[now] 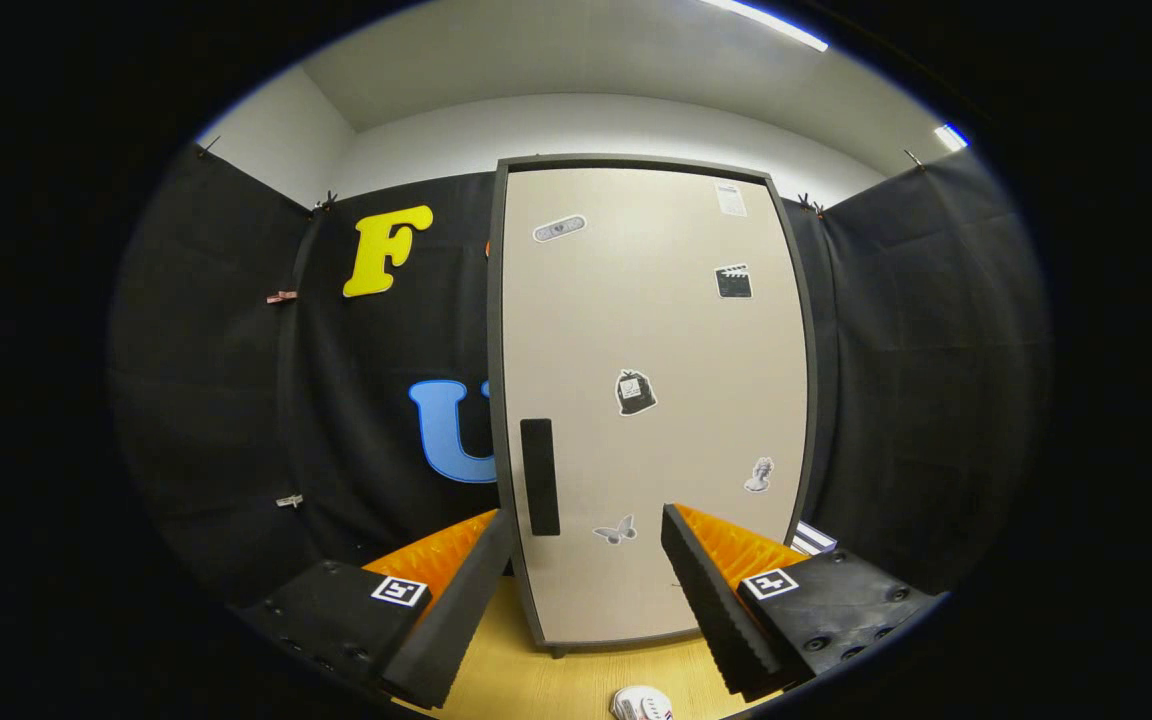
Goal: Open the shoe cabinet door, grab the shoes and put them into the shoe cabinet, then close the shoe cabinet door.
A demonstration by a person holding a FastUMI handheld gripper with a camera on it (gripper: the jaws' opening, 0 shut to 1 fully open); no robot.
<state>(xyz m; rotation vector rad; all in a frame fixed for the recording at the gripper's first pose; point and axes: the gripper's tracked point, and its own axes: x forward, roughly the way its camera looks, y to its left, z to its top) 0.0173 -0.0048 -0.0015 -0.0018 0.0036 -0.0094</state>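
Observation:
A tall beige shoe cabinet (pixel 651 330) with a dark frame stands straight ahead of me, its door shut and dotted with several stickers. A black vertical handle (pixel 539 476) sits low on the door's left side. My gripper (pixel 586 535) is open, its two fingers spread wide with nothing between them, held a short way in front of the door's lower part. The handle is just beyond the left finger (pixel 471 590). Below and between the fingers, the toe of a white shoe (pixel 642 704) shows on the wooden floor.
Black cloth walls (pixel 236 400) close in the booth on both sides and behind the cabinet. A light wooden floor (pixel 556 685) runs under the cabinet. A white striped item (pixel 813 538) lies beside the cabinet's lower right corner.

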